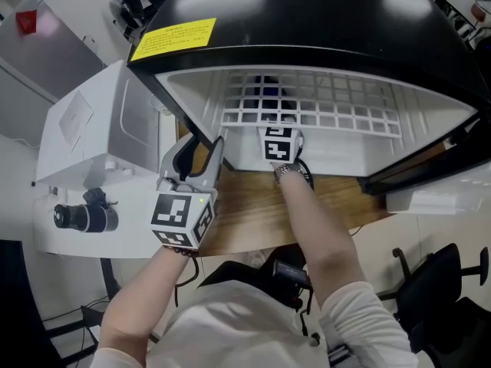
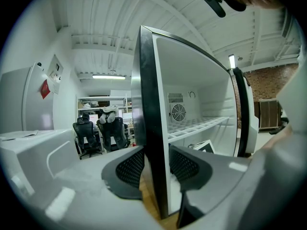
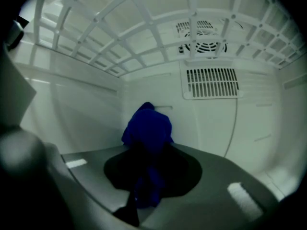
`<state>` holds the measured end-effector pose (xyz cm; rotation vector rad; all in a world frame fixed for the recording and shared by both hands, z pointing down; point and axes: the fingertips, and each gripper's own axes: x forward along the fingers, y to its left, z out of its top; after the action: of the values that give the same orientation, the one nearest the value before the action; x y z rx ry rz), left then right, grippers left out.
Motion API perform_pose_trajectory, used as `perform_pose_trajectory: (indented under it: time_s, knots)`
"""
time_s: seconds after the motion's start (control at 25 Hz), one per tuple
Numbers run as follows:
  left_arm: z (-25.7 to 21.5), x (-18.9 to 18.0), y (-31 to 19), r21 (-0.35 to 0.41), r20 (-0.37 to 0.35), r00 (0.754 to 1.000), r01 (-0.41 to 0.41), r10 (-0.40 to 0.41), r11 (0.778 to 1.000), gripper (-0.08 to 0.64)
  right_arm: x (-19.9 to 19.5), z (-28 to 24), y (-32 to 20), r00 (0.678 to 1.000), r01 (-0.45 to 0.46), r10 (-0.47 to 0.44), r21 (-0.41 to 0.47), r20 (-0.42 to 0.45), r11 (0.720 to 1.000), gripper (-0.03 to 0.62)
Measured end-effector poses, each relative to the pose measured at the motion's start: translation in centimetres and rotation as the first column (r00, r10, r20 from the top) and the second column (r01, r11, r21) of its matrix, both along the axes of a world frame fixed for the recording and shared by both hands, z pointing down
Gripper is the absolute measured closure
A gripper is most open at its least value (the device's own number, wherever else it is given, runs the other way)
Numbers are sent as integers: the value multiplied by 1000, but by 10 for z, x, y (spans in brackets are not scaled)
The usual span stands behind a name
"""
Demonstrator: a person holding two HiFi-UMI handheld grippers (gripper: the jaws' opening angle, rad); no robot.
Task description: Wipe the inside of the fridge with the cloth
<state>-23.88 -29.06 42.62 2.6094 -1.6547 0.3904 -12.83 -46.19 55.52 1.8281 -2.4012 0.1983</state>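
Observation:
A small fridge (image 1: 322, 21) with a black top stands open toward me. My left gripper (image 1: 201, 153) clamps the black front edge of the fridge's left wall (image 2: 146, 104), one pad on each side; in the left gripper view the gripper (image 2: 153, 164) straddles that edge. My right gripper (image 3: 152, 150) reaches deep inside under the wire shelf (image 1: 322, 110), shut on a dark blue cloth (image 3: 147, 128). The cloth's bunched end presses against the white back wall near the rear left corner. In the head view only the right gripper's marker cube (image 1: 278, 142) shows; its jaws are hidden.
The fridge sits on a wooden table (image 1: 253, 213). Its white door (image 1: 100, 152) hangs open at the left. Inside, a round fan vent (image 3: 206, 37) and a slotted grille (image 3: 211, 83) sit on the back wall. A black office chair (image 1: 437, 282) stands at the right.

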Motion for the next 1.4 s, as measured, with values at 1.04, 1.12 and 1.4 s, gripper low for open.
perform_pose_trajectory:
  time_s: [1.04, 1.12, 1.4]
  knots:
    - [0, -1, -2, -5, -4, 1000, 22, -22, 1000, 408, 101, 2, 4, 991, -132, 132, -2, -30, 991, 522]
    - [0, -1, -2, -8, -3, 1000, 22, -22, 1000, 408, 105, 2, 5, 990, -137, 137, -3, -34, 991, 522]
    - [1, -1, -2, -14, -1, 1000, 28, -28, 1000, 408, 122, 4, 10, 987, -158, 158, -6, -42, 987, 518]
